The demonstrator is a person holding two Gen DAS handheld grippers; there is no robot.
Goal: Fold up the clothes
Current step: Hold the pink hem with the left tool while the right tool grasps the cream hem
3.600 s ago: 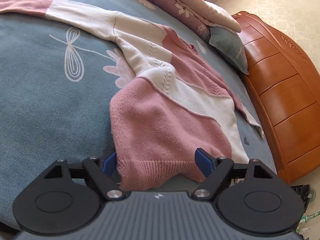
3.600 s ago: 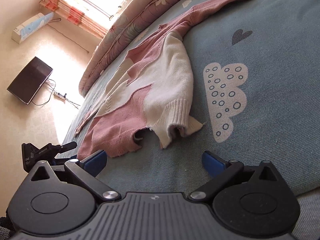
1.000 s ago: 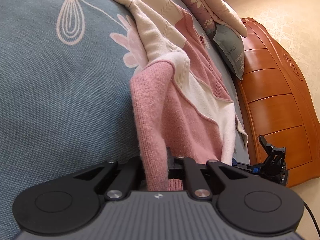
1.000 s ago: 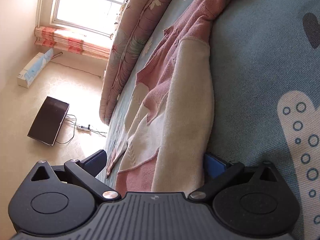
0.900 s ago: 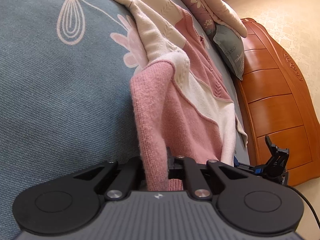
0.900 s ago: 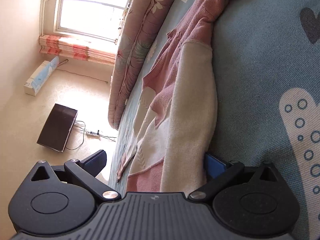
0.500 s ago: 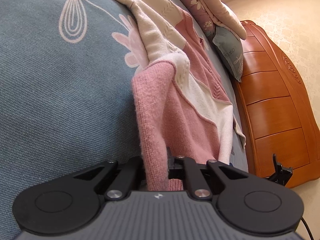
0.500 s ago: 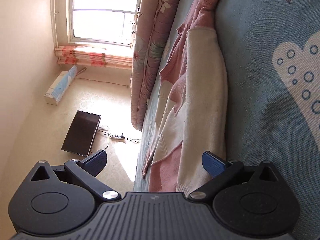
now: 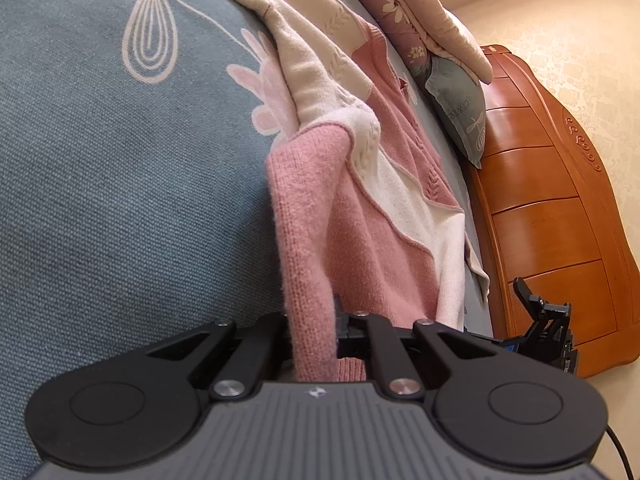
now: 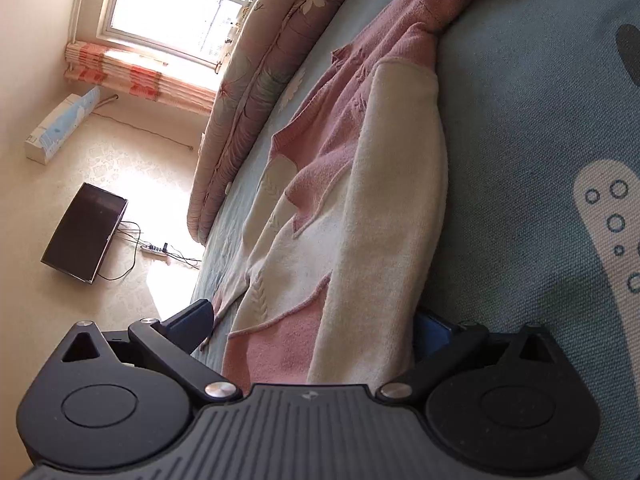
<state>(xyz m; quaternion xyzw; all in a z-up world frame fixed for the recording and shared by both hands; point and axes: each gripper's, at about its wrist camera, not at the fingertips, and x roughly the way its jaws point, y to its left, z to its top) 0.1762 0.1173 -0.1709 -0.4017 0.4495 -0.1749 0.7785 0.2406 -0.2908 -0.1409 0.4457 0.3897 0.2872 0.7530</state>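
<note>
A pink and cream knitted sweater point(image 9: 372, 216) lies spread on the blue patterned bedspread point(image 9: 100, 200). My left gripper point(image 9: 316, 344) is shut on the sweater's pink ribbed hem, and the knit rises in a fold straight out of the jaws. In the right wrist view the sweater point(image 10: 360, 208) runs away from me, with its cream edge lying between the fingers of my right gripper point(image 10: 314, 324). That gripper is open: its blue right pad sits against the cream fold, and the left pad stands well apart. The right gripper's black frame point(image 9: 548, 328) shows low right in the left wrist view.
An orange wooden headboard point(image 9: 560, 208) borders the bed, with a grey pillow point(image 9: 460, 108) and a rolled floral quilt point(image 10: 256, 80) along its far side. Beyond the bed edge are cream floor, a dark screen point(image 10: 84, 232), a power strip point(image 10: 154, 250) and a bright window point(image 10: 176, 12).
The right wrist view tilted sharply half a second ago and has swung back, with the cream edge still between its open fingers. The left gripper has kept its grip and not moved.
</note>
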